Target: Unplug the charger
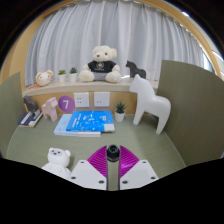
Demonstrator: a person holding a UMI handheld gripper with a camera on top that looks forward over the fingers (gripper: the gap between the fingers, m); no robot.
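Gripper view. The claw (113,166) sits at 6 o'clock, its two magenta pads (100,159) angled inward to a narrow gap. A small dark round object (113,151) lies right at the fingertips; this is judged to be the charger, seen end-on, though its form is too small to confirm. Whether the pads press on it or merely flank it cannot be told.

Key relation: the charger lies directly ahead of the claw at 12 o'clock, on the centre line between the fingers, its long axis apparently running along the line of sight. Any pull would therefore follow the claw's own axis backwards.

Appearance: dark, compact, with a paler centre spot. No cable is visible.

Surroundings: on the green worktop (150,145), a blue book (85,122) lies beyond the claw at 11 o'clock, a white wooden horse (148,100) at 1 o'clock, a small white bear (57,158) at 9 o'clock. Wall sockets (92,100) sit below a shelf carrying a large teddy bear (100,64).
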